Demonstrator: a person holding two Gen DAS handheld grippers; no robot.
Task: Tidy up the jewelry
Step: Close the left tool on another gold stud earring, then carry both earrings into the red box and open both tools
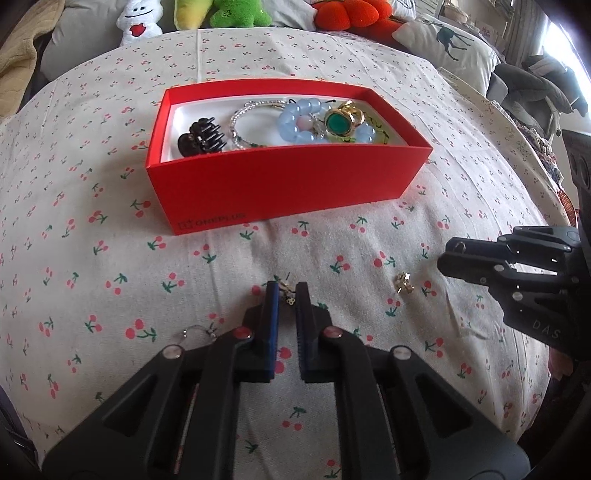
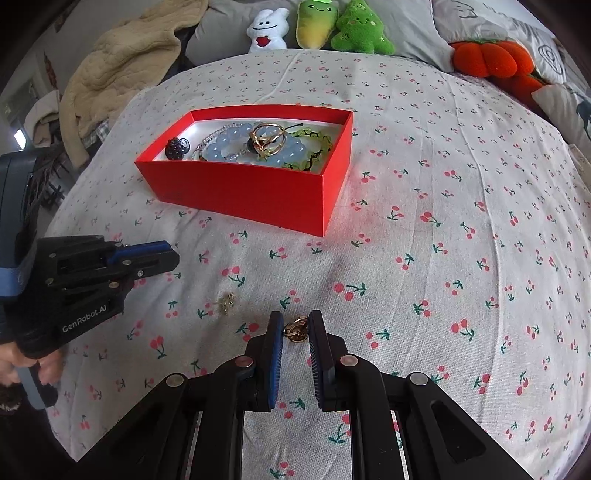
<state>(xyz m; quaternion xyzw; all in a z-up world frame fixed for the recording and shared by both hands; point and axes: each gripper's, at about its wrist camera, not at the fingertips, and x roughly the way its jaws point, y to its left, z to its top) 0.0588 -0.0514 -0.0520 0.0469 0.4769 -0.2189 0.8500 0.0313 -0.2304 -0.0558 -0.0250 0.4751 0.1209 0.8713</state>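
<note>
A red box (image 1: pixel 280 184) on the cherry-print cloth holds a black hair claw (image 1: pixel 201 138), a blue bead bracelet (image 1: pixel 299 120), a green-and-gold piece (image 1: pixel 341 122) and chains; it also shows in the right wrist view (image 2: pixel 243 192). My left gripper (image 1: pixel 287 295) is open, its fingertips straddling a small gold earring (image 1: pixel 288 293) on the cloth. My right gripper (image 2: pixel 295 326) is open around a gold earring (image 2: pixel 295 328), which also shows in the left wrist view (image 1: pixel 404 282). The left earring shows in the right wrist view (image 2: pixel 226 302). The right gripper (image 1: pixel 448 256) sits to the right in the left wrist view.
A thin silver hoop (image 1: pixel 199 332) lies on the cloth left of my left fingers. Plush toys (image 2: pixel 317 26) and pillows (image 1: pixel 447 40) line the far edge. A beige blanket (image 2: pixel 122 62) lies at the back left.
</note>
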